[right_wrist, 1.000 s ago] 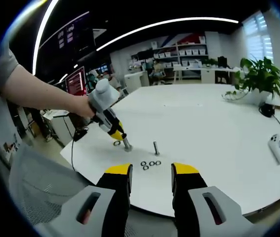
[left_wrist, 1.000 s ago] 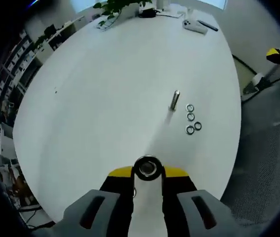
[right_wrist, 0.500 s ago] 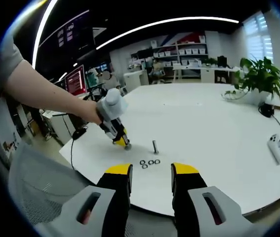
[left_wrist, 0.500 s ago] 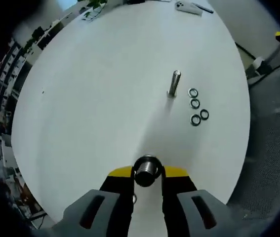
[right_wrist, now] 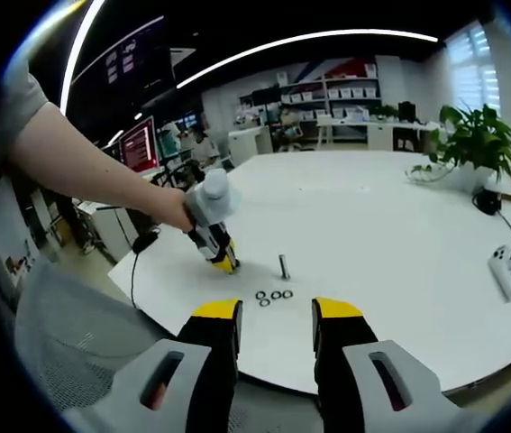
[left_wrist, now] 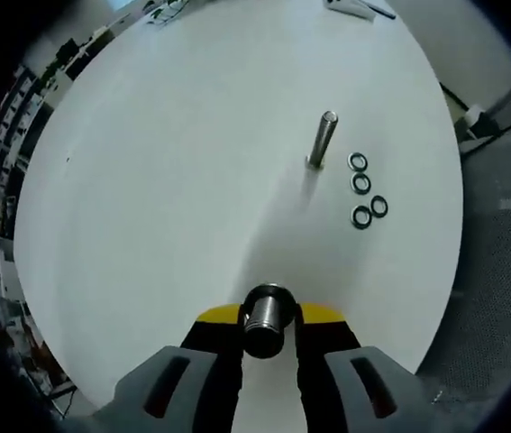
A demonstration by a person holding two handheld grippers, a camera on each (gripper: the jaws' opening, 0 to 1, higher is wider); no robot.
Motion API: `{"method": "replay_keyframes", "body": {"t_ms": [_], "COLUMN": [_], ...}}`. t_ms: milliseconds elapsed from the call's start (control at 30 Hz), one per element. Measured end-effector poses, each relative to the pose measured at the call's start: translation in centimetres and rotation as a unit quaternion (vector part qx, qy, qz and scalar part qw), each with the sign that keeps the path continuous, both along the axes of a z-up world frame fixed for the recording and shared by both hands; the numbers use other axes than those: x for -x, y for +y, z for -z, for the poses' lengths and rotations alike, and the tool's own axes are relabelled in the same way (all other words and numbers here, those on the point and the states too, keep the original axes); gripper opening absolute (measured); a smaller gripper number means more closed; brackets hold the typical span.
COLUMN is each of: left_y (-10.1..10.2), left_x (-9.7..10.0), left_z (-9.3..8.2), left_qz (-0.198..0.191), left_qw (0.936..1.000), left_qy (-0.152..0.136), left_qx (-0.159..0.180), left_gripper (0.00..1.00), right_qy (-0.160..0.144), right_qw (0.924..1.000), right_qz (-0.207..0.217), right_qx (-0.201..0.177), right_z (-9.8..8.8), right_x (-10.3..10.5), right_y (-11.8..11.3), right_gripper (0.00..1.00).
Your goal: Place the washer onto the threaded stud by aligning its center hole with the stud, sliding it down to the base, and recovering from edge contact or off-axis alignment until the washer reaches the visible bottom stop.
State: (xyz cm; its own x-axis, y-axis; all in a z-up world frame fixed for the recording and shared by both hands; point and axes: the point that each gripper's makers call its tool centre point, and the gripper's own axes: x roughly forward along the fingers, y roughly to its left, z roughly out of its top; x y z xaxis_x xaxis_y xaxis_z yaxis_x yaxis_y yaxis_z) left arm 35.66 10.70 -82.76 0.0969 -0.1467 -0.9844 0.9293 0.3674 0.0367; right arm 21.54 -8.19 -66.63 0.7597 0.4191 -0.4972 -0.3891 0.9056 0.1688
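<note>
Washers [left_wrist: 364, 188] are laid in a small cluster on the white table [left_wrist: 147, 180], just beside an upright stud [left_wrist: 322, 140]. A second stud [left_wrist: 265, 312] is gripped between the fingers of the left gripper [left_wrist: 267, 317], seemingly held steady over the table edge. The right gripper [right_wrist: 273, 317] is kept back with its fingers parted and empty, well apart from the cluster, probably waiting.

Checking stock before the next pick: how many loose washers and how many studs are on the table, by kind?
Loose washers: 4, clustered beside the free stud
Studs: 2, one standing free on the table, one between the left gripper jaws
Total: 6
</note>
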Motion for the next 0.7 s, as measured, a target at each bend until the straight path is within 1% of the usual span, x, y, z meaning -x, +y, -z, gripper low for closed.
{"method": "replay_keyframes", "body": {"t_ms": [67, 100, 133, 167, 233, 333, 467, 533, 633, 700], "left_y": [0.1, 0.2, 0.1, 0.0, 0.0, 0.2, 0.7, 1.3, 2.8, 3.6], "left_x": [-0.1, -0.1, -0.1, -0.2, 0.2, 0.5, 0.6, 0.5, 0.9, 1.1], "left_z": [0.1, 0.0, -0.1, -0.2, -0.4, -0.8, -1.4, -1.6, -1.5, -1.4], "left_qz": [-0.006, -0.017, -0.02, -0.021, -0.025, -0.029, -0.053, -0.063, -0.081, -0.09], "left_qw": [1.0, 0.9998, 0.9997, 0.9994, 0.9993, 0.9989, 0.9969, 0.9959, 0.9946, 0.9938], "left_qy": [0.001, -0.001, -0.008, -0.015, -0.014, -0.02, -0.028, -0.033, -0.033, -0.033], "left_qx": [0.006, 0.008, 0.013, 0.021, 0.025, 0.032, 0.051, 0.057, 0.056, 0.056], "left_gripper": [0.2, 0.2, 0.21, 0.23, 0.27, 0.27, 0.27, 0.26, 0.26, 0.26], "right_qy": [0.001, 0.002, 0.003, 0.005, 0.006, 0.01, 0.015, 0.018, 0.019, 0.009], "right_qw": [1.0, 1.0, 1.0, 1.0, 0.9999, 0.9998, 0.9995, 0.9994, 0.9992, 0.9994], "right_qz": [-0.001, -0.003, -0.005, -0.007, -0.009, -0.017, -0.025, -0.029, -0.032, -0.027], "right_qx": [0.001, 0.001, 0.002, 0.003, 0.005, 0.007, 0.011, 0.012, 0.014, 0.019], "right_z": [0.1, 0.1, 0.1, 0.2, 0.2, 0.4, 0.6, 0.7, 0.7, 0.5], "right_x": [0.0, 0.1, 0.1, 0.1, 0.2, 0.3, 0.5, 0.6, 0.6, 0.4], "right_y": [0.0, 0.1, 0.1, 0.2, 0.3, 0.5, 0.8, 0.9, 0.9, 0.6], "right_gripper": [0.33, 0.33, 0.33, 0.33, 0.33, 0.33, 0.32, 0.32, 0.32, 0.33]}}
